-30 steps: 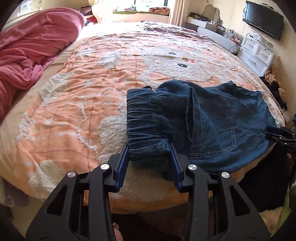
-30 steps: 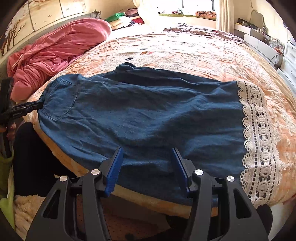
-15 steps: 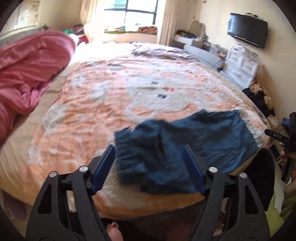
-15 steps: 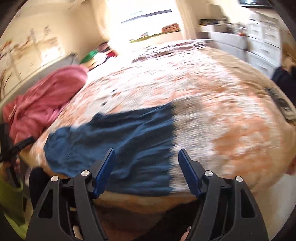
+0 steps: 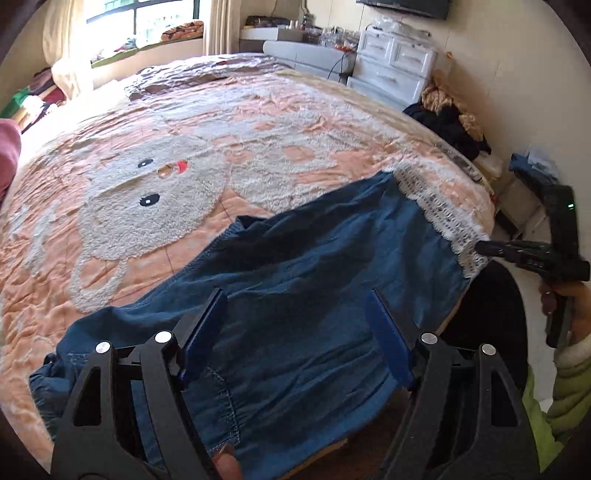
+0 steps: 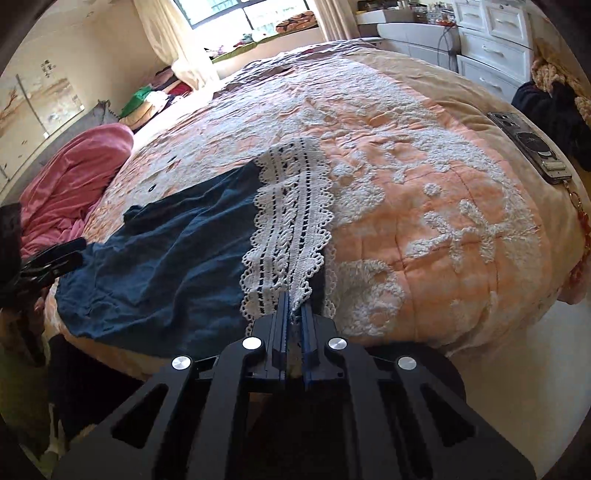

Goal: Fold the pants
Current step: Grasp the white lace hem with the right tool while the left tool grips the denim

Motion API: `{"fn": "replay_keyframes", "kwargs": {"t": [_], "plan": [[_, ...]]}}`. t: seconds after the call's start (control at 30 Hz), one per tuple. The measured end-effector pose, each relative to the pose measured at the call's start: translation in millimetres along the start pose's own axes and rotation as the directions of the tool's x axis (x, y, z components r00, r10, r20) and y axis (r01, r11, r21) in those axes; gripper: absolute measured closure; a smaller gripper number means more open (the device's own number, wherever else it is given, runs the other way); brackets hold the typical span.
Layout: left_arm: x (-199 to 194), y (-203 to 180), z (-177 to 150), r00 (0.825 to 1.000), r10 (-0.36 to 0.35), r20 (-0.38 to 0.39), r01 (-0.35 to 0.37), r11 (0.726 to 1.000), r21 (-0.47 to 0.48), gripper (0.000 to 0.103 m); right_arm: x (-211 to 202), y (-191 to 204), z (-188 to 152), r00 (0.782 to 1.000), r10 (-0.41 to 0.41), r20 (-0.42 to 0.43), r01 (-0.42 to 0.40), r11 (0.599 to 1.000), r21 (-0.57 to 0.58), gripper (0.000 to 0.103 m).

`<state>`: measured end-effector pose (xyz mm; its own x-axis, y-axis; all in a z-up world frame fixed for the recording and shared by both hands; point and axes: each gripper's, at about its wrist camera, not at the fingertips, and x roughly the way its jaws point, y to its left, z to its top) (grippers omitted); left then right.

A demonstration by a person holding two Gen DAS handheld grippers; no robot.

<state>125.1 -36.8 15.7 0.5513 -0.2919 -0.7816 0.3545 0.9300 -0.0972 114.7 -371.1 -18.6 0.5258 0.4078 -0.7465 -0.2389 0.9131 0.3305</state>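
While flat on the bedspread point(image 5: 258, 122), pants point(image 5: 314, 266) — right gripper point(image 6: 294, 314) clamped on lace hem point(image 6: 288, 221); left gripper point(image 5: 295, 332) wide, empty.

A bright window point(image 6: 255, 11) is seen behind pale curtains point(image 6: 162, 33); white drawers point(image 5: 397, 61) are set along the wall, beneath what may be a television point(image 5: 406, 5).

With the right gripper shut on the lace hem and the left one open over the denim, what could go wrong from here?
1. The right gripper pinches only the openwork lace trim; a hard pull might snag or stretch it.
2. The left gripper holds nothing, so the pants may drag and bunch.
3. The phone lies nearby on the blanket and could get swept.
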Motion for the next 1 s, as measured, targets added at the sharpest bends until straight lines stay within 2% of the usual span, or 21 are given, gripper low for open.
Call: {"fn": "replay_keyframes", "kwargs": {"t": [0.07,0.13,0.2,0.23,0.33,0.37,0.4,0.57,0.67,0.8,0.93,1.0], "plan": [[10.5,-1.2,-2.5,1.000,-0.014,-0.019,0.014,1.000,0.003,0.034,-4.7,0.9,-3.9,1.000,-0.007,0.001,0.007,1.000,-0.008,0.098],[16.7,0.8,-5.0,0.999,-0.007,-0.040,0.007,1.000,-0.001,0.034,7.3,-0.3,-9.2,0.997,-0.060,-0.053,0.058,0.998,-0.040,0.094],[19.9,3.0,-5.8,0.999,0.007,-0.047,-0.007,1.000,-0.001,0.034,16.3,-2.9,-16.0,0.995,-0.064,-0.078,0.061,0.997,-0.038,0.093],[20.4,5.5,-5.7,0.999,0.012,-0.053,-0.012,1.000,-0.003,0.034,15.6,-3.6,-17.4,0.996,-0.055,-0.073,0.053,0.998,-0.031,0.089],[18.0,14.3,-3.1,0.998,0.029,-0.053,-0.030,1.000,-0.002,0.034,4.7,-4.0,-15.0,0.999,-0.022,-0.046,0.021,1.000,-0.023,0.062],[17.0,17.9,-1.1,0.998,0.038,-0.052,-0.039,0.999,-0.006,0.033,-1.4,-2.5,-11.9,0.999,-0.034,-0.020,0.033,0.999,-0.033,0.048],[16.3,22.3,1.8,0.998,0.049,-0.048,-0.049,0.999,-0.010,0.032,-6.5,-1.7,-7.5,0.999,-0.040,0.013,0.040,0.998,-0.050,0.046],[23.3,39.7,21.1,0.997,0.059,-0.045,-0.061,0.997,-0.037,0.030,0.6,-0.7,48.8,0.994,-0.022,0.103,0.035,0.991,-0.127,0.042],[34.4,47.2,34.2,0.998,0.050,-0.042,-0.051,0.998,-0.030,0.030,30.7,1.0,87.4,0.998,0.001,0.064,0.011,0.983,-0.183,0.042],[59.9,53.9,46.1,0.995,0.049,-0.092,-0.049,0.999,0.002,0.030,70.7,-1.0,122.3,1.000,-0.003,-0.004,0.002,0.978,-0.207,0.042],[85.7,58.4,56.0,0.991,0.032,-0.128,-0.029,0.999,0.023,0.030,97.1,-4.0,130.8,0.998,0.008,-0.063,-0.021,0.978,-0.206,0.043],[96.3,59.8,58.6,0.991,0.019,-0.134,-0.015,0.999,0.031,0.037,102.2,-0.5,126.2,0.997,0.006,-0.072,-0.022,0.973,-0.230,0.051]]}}
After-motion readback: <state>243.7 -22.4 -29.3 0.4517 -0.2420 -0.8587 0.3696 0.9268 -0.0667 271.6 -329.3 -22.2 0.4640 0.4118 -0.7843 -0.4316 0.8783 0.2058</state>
